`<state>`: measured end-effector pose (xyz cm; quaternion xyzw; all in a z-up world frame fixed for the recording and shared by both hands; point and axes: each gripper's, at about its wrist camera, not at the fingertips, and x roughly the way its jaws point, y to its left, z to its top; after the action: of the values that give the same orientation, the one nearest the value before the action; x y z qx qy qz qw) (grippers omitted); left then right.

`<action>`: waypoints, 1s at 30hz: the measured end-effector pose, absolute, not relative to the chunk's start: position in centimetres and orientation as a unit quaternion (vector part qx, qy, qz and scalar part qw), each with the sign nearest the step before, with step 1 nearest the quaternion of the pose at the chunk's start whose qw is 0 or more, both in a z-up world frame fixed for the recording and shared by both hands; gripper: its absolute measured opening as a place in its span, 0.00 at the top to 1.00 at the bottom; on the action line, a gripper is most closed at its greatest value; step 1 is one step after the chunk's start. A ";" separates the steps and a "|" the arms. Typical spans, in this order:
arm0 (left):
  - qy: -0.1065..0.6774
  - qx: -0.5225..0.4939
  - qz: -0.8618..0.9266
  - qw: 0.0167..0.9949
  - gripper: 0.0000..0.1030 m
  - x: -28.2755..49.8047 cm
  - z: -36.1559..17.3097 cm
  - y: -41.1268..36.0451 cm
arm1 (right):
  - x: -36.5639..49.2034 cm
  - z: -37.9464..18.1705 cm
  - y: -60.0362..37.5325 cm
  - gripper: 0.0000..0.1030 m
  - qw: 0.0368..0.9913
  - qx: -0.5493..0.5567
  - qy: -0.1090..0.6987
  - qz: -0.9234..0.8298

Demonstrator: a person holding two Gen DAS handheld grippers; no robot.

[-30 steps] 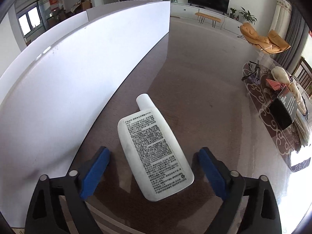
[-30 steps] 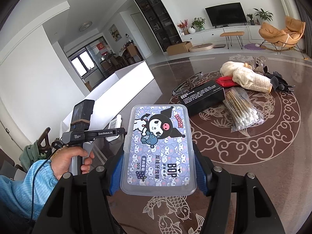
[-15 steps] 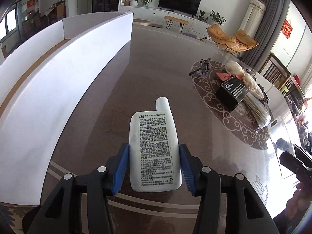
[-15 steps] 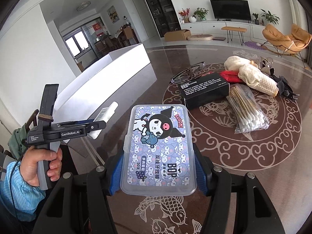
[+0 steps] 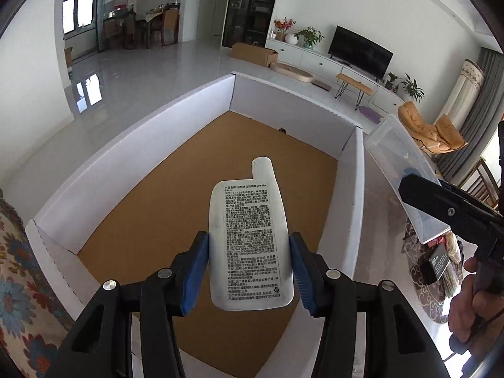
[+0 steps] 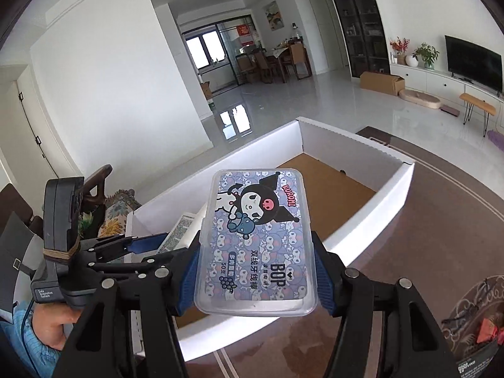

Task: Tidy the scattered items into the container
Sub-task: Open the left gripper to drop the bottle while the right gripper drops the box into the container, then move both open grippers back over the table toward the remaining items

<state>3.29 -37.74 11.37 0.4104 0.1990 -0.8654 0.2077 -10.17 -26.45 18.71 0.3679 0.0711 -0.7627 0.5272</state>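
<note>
1. The left gripper [image 5: 249,271] pinches a flat white plastic bottle [image 5: 250,245] between blue ribbed pads, its jaws pressed on the bottle's two long edges; dense black print covers the face and a stubby cap points far.
2. The bottle hangs above the container [image 5: 351,208], a wide open box with thin white corrugated walls and a bare brown cardboard floor.
3. The right gripper [image 6: 255,278] clamps a clear, round-cornered plastic case [image 6: 256,236] with a cartoon label, its jaws closed on the case's long sides.
4. The case sits over the container's near right wall, though how far inside is hard to judge.
5. The glossy brown counter [image 6: 425,239] lies right of the box, with a black carton [image 5: 438,264] and other small items well apart.
</note>
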 end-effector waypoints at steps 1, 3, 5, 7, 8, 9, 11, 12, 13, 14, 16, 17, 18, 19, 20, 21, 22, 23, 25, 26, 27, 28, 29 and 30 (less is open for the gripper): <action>0.206 0.420 -0.858 0.212 0.51 2.9 10.5 -38.8 | -10.6 17.9 -28.7 0.40 0.521 0.378 0.085 -0.760; 0.216 0.437 -0.845 0.219 0.51 2.2 8.8 -40.3 | -11.1 15.9 -32.2 0.41 0.508 0.399 0.117 -0.754; 0.217 0.462 -0.830 0.227 0.50 1.6 7.3 -41.0 | -11.4 13.9 -34.5 0.40 0.494 0.410 0.150 -0.752; 0.220 0.481 -0.816 0.234 0.49 1.2 6.2 -41.0 | -11.8 11.9 -36.1 0.39 0.471 0.430 0.184 -0.748; 0.225 0.482 -0.814 0.233 0.49 1.0 6.0 -40.9 | -11.9 11.2 -36.5 0.38 0.463 0.431 0.196 -0.749; 0.227 0.479 -0.816 0.232 0.42 1.0 6.0 -40.7 | -11.8 10.5 -36.8 0.36 0.463 0.427 0.209 -0.748; 0.208 0.470 -0.824 0.237 0.25 1.1 6.4 -40.0 | -11.4 9.6 -37.3 0.35 0.461 0.415 0.245 -0.746; 0.193 0.470 -0.826 0.244 0.15 1.0 6.6 -39.5 | -11.1 9.2 -37.4 0.35 0.455 0.409 0.265 -0.746; 0.181 0.472 -0.826 0.249 0.12 0.9 6.6 -39.0 | -10.8 9.0 -37.3 0.35 0.453 0.398 0.282 -0.746; 0.176 0.476 -0.825 0.249 0.12 0.9 6.4 -38.6 | -10.5 8.8 -37.2 0.35 0.453 0.388 0.296 -0.746; 0.169 0.484 -0.822 0.247 0.12 0.9 6.1 -37.9 | -10.0 8.7 -36.7 0.35 0.456 0.373 0.310 -0.747; 0.167 0.485 -0.822 0.247 0.12 1.1 5.9 -37.6 | -9.8 8.8 -36.2 0.35 0.460 0.365 0.310 -0.748; 0.169 0.486 -0.821 0.247 0.12 1.3 5.7 -37.4 | -9.6 8.9 -35.9 0.34 0.462 0.358 0.309 -0.750; 0.170 0.482 -0.822 0.250 0.12 1.5 5.8 -37.3 | -9.7 8.9 -35.5 0.34 0.464 0.356 0.307 -0.750; 0.173 0.479 -0.823 0.252 0.12 1.6 5.9 -37.2 | -9.8 8.9 -35.1 0.34 0.470 0.356 0.301 -0.749; 0.173 0.483 -0.821 0.250 0.12 1.6 5.7 -37.0 | -10.0 8.9 -34.9 0.34 0.472 0.360 0.295 -0.749; 0.171 0.487 -0.820 0.248 0.12 1.4 5.7 -36.8 | -10.1 8.9 -34.8 0.34 0.470 0.365 0.292 -0.749; 0.171 0.488 -0.819 0.248 0.12 1.4 5.6 -36.7 | -10.3 9.0 -34.9 0.34 0.466 0.370 0.291 -0.749; 0.170 0.487 -0.820 0.248 0.12 1.4 5.7 -36.4 | -10.4 9.0 -34.8 0.34 0.461 0.376 0.293 -0.749; 0.167 0.485 -0.822 0.248 0.12 1.4 5.8 -36.2 | -10.5 9.0 -34.6 0.34 0.462 0.379 0.292 -0.747; 0.163 0.485 -0.822 0.252 0.12 1.3 5.9 -36.0 | -10.6 9.1 -34.5 0.34 0.462 0.384 0.291 -0.745; 0.162 0.482 -0.823 0.254 0.12 1.4 6.0 -35.9 | -10.8 9.2 -34.5 0.35 0.460 0.391 0.287 -0.744; 0.164 0.476 -0.826 0.253 0.12 1.5 6.1 -35.6 | -10.9 9.4 -34.3 0.35 0.459 0.397 0.279 -0.744; 0.165 0.469 -0.830 0.254 0.12 1.7 6.5 -35.3 | -11.1 9.8 -33.9 0.35 0.459 0.395 0.265 -0.750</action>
<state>1.69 -35.28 6.48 0.4688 0.1652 -0.8298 0.2536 -11.12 -33.86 9.83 0.3952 0.2651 -0.7501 0.4592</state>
